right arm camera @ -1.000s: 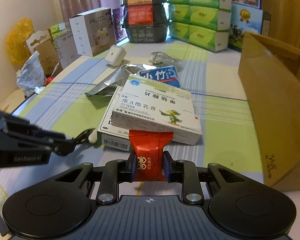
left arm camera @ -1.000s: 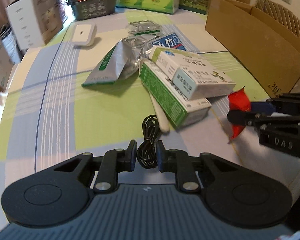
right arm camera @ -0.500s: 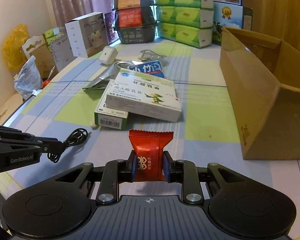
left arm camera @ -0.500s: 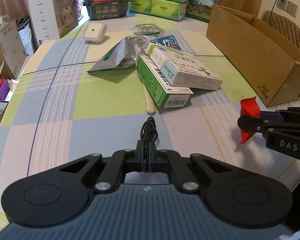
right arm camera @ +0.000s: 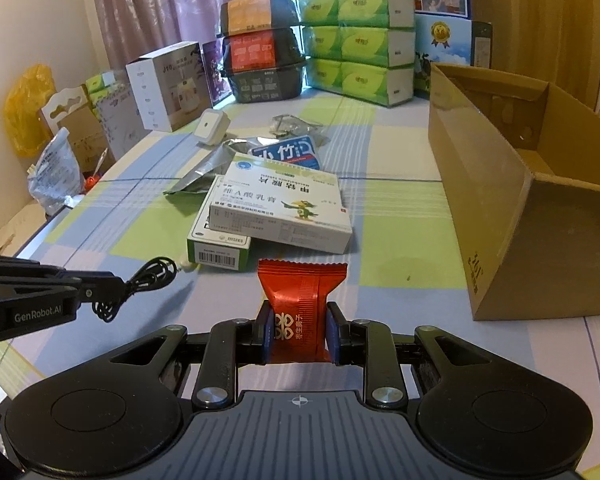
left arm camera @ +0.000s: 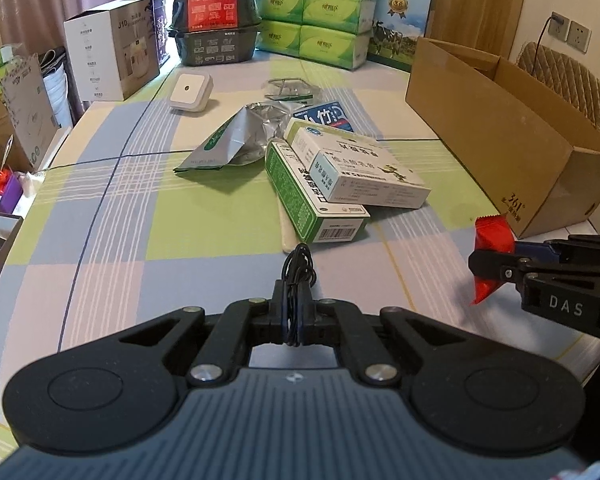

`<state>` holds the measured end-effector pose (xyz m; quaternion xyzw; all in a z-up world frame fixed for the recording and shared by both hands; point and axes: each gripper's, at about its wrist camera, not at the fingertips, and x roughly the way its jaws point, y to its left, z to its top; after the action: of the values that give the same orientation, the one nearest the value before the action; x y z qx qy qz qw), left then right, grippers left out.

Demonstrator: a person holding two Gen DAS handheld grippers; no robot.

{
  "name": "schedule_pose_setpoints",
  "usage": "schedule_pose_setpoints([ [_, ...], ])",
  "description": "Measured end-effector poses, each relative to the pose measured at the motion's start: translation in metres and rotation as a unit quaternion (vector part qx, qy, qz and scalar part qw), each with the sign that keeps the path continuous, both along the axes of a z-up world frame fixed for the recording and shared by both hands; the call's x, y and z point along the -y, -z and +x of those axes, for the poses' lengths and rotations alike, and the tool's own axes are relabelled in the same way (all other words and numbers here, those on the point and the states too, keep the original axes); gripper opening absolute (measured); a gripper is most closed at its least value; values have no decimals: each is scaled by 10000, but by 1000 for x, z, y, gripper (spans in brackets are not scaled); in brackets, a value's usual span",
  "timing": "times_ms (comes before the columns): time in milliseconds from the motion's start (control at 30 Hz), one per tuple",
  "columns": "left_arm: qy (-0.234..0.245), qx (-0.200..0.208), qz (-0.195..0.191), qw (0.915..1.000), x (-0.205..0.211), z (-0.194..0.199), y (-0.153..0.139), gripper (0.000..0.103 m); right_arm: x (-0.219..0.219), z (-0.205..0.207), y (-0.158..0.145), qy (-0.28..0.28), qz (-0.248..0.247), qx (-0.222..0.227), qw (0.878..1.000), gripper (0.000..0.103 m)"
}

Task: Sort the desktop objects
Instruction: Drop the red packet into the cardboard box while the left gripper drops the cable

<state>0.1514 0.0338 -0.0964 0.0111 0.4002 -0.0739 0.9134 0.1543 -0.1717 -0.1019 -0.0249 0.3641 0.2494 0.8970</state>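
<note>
Above the checked table, the left gripper is clamped on a coiled black cable while the right gripper pinches a red sachet, both held short of the medicine boxes and the carton.

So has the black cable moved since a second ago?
Yes. The black cable, gripped in the left tongs, has pulled back, away from the green box.
</note>
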Motion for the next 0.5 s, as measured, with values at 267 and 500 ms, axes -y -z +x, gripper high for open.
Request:
schedule_pose_setpoints([
  [267,66,221,-120,9997,18,2,-28,2,7,2,-28,57,73,253,9996,23],
  [500,335,628,-312,9970,62,15,-74,2,39,20,-84,346,181,706,9967,23],
])
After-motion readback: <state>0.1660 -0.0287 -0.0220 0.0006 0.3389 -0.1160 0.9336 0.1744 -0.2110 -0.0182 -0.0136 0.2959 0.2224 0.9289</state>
